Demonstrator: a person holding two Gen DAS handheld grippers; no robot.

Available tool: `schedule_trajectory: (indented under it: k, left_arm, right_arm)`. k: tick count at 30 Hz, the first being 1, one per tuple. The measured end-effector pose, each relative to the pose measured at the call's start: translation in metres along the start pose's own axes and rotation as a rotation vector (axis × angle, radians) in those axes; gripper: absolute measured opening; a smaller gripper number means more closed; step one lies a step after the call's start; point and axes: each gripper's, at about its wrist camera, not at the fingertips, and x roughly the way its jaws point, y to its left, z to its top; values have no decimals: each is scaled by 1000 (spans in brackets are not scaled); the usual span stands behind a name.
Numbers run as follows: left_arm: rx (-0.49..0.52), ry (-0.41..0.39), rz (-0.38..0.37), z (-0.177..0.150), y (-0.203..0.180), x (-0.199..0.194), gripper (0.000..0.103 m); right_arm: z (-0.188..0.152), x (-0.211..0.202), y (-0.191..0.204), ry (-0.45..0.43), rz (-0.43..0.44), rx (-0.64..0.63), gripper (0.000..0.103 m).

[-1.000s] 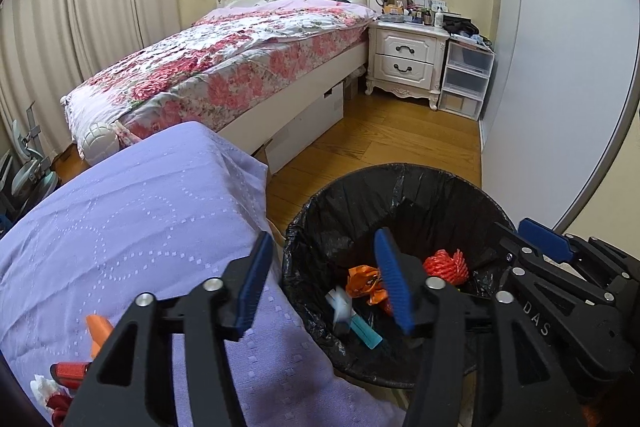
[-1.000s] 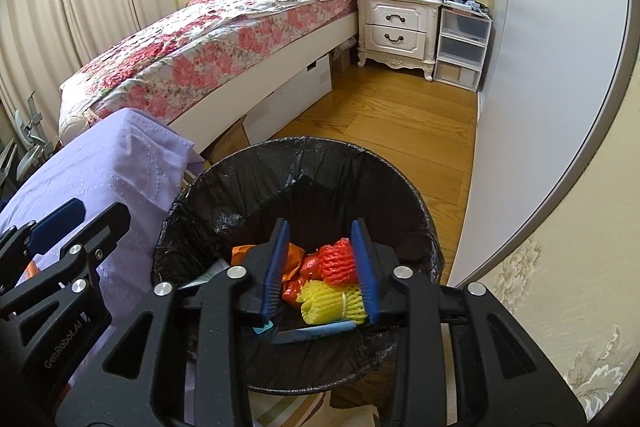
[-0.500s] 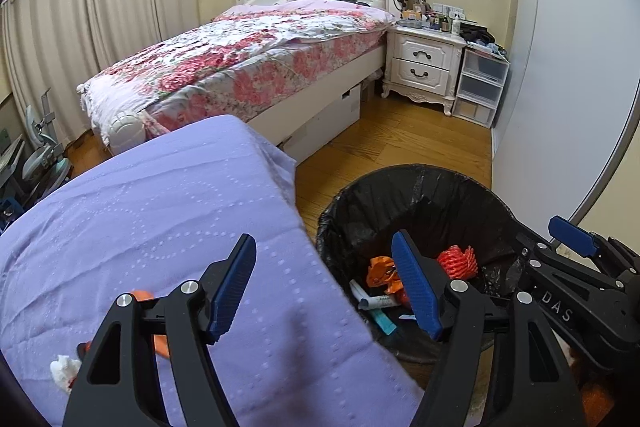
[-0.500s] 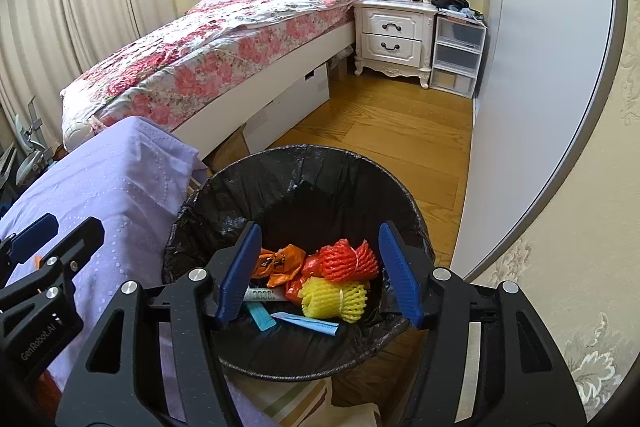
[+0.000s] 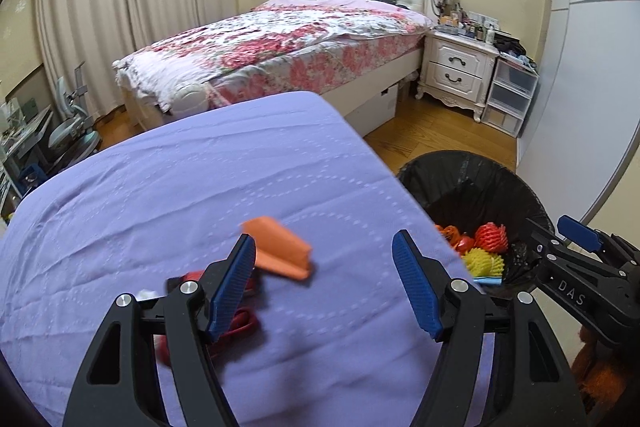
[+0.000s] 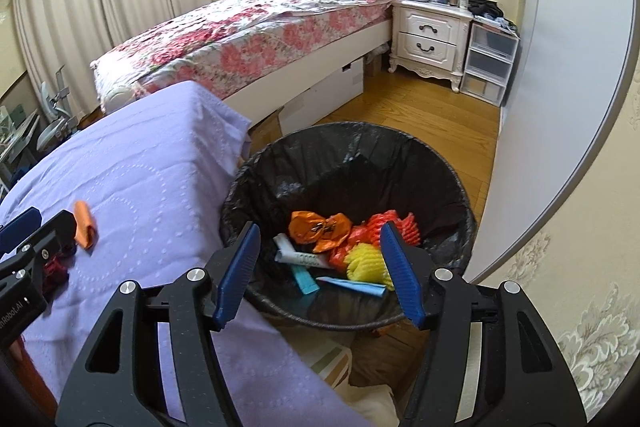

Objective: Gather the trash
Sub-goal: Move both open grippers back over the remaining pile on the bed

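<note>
My left gripper [image 5: 324, 285] is spread wide with nothing between its blue pads, hanging over the purple cloth [image 5: 192, 195]; my right gripper [image 6: 318, 273] is spread just as wide and empty too, hanging above the near rim of the trash bin [image 6: 460, 187]. Just ahead of my left jaws, nearer the left pad, lies an orange wrapper [image 5: 280, 251] flat on the cloth, and closer in, partly hidden behind that left finger, sits some red trash [image 5: 240, 321] with a small white scrap [image 5: 146, 294] beside it; how many pieces make up that red clump I cannot tell, since it is blurred and covered. Out to my right the bin, lined with a black bag, stands on the wooden floor just beside the cloth's edge, and it already holds an orange packet [image 6: 320, 229], red foam netting [image 6: 384, 227], a yellow foam net [image 6: 366, 263], a white tube [image 6: 298, 255] and blue strips [image 6: 352, 285]. I judge the job partly done, and the step in hand is reaching for the next piece on the cloth. The next move calls for lowering my left jaws to straddle the orange wrapper, pinching it without bunching the cloth, then swinging right over the bin; the thin wrapper may slip
</note>
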Motion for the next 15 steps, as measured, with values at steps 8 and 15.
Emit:
schedule_trajectory:
  k: [8, 15]
  left_arm:
    - [-89, -4, 88, -20, 61, -24, 70]
    - [-174, 6, 164, -41, 111, -40, 70]
  right_arm:
    - [-9, -13, 45, 7, 81, -66, 61]
    - [-17, -24, 100, 14, 167, -164, 61]
